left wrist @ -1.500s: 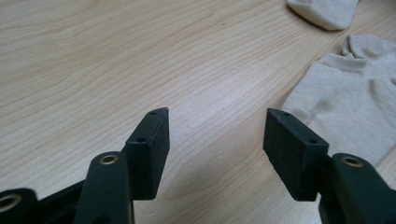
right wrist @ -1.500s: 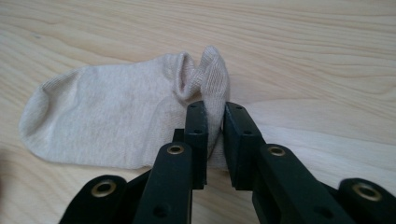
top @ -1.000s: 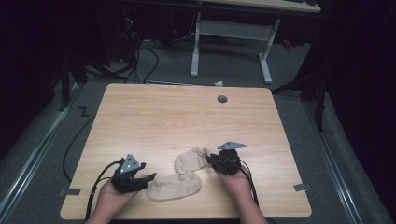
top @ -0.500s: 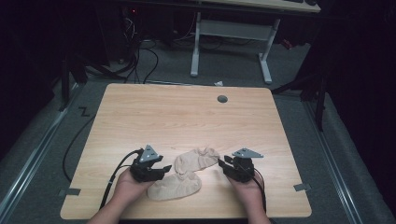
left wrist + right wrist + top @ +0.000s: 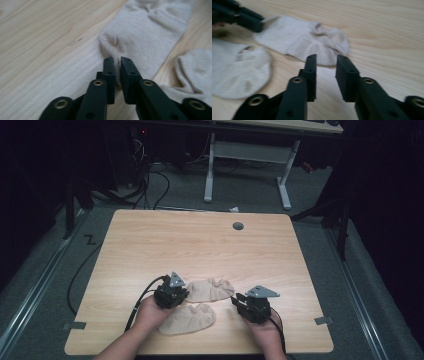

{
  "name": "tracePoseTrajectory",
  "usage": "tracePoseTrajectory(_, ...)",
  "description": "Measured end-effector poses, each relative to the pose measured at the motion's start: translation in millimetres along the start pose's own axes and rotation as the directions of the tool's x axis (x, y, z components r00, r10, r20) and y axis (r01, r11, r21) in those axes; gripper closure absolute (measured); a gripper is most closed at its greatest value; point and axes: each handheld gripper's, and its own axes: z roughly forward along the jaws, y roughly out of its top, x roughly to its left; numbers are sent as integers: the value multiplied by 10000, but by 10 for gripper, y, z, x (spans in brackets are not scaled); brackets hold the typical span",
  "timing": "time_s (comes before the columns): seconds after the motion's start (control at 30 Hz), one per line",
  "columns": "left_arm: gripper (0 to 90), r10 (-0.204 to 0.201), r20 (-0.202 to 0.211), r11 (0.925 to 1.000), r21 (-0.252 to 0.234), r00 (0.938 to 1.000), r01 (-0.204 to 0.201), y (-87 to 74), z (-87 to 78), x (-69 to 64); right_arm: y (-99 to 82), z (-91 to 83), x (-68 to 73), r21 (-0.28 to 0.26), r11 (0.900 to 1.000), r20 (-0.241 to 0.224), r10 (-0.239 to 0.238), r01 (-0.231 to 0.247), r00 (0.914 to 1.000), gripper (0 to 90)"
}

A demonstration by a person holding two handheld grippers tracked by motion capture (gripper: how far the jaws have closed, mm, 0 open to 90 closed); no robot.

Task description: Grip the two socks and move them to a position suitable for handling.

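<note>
Two beige ankle socks lie near the table's front edge. The farther sock [image 5: 212,290] lies flat; the nearer sock [image 5: 191,320] is just in front of it, partly under the person's left hand. My left gripper [image 5: 183,294] is at the farther sock's left end, and in the left gripper view its jaws [image 5: 117,61] are shut on that sock's [image 5: 147,32] edge, with fabric pinched between them. My right gripper [image 5: 240,303] stands open just right of that sock; in the right gripper view [image 5: 326,58] it points at the crumpled end [image 5: 304,40] with nothing between its fingers.
The wooden table [image 5: 200,245] has a round grey cable port [image 5: 238,226] at the back right. Cables trail off the front left. The nearer sock shows at the right [image 5: 192,67] in the left gripper view and at the left [image 5: 237,72] in the right gripper view.
My left gripper has moved right onto the farther sock's end and shut on it. My right gripper has drawn back to the right, off that sock.
</note>
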Motion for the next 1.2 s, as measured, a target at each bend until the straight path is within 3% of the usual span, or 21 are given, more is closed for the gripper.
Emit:
tracePoseTrajectory(0.03,862,0,0,10000,0,10000,0,0,0,0,0,0,0,0,10000,0,0,0,10000,764)
tracePoseTrajectory(0.1,865,-188,-120,9998,-31,9998,187,-27,-19,55,63,22,185,-41,9987,-566,-500,498,9971,841)
tracePoseTrajectory(0.23,864,-246,-152,9997,-50,9996,245,-53,-38,86,95,170,475,305,9892,-1296,-1380,1431,9819,877)
tracePoseTrajectory(0.33,857,-285,-195,9996,-67,9994,284,-69,-52,101,82,332,617,795,9734,-1324,-2033,2148,9701,878)
tracePoseTrajectory(0.43,819,-366,-272,9993,-127,9990,362,-96,-68,130,72,405,628,1190,9674,-1346,-2075,2237,9689,878)
tracePoseTrajectory(0.7,790,-589,-370,9982,-162,9976,583,-158,-117,208,-35,251,577,1328,9697,-1411,-1861,2049,9723,873)
tracePoseTrajectory(0.83,781,-588,-481,9982,-107,9971,583,-232,-191,216,38,117,434,509,9888,-900,-1351,1400,9867,811)
tracePoseTrajectory(0.9,765,-632,-646,9980,-105,9959,627,-267,-225,222,65,165,354,406,9929,-679,-1089,1118,9917,748)
tracePoseTrajectory(1.03,651,-963,-859,9952,-226,9916,947,-305,-253,242,152,380,241,406,9966,-162,-717,723,9973,628)
tracePoseTrajectory(1.1,592,-965,-1001,9949,-381,9903,930,-308,-232,231,198,477,194,409,9985,-334,-353,366,9988,613)
tracePoseTrajectory(1.2,565,-1042,-877,9935,-547,9907,997,-293,-188,225,216,596,188,719,9963,-84,-475,480,9988,620)
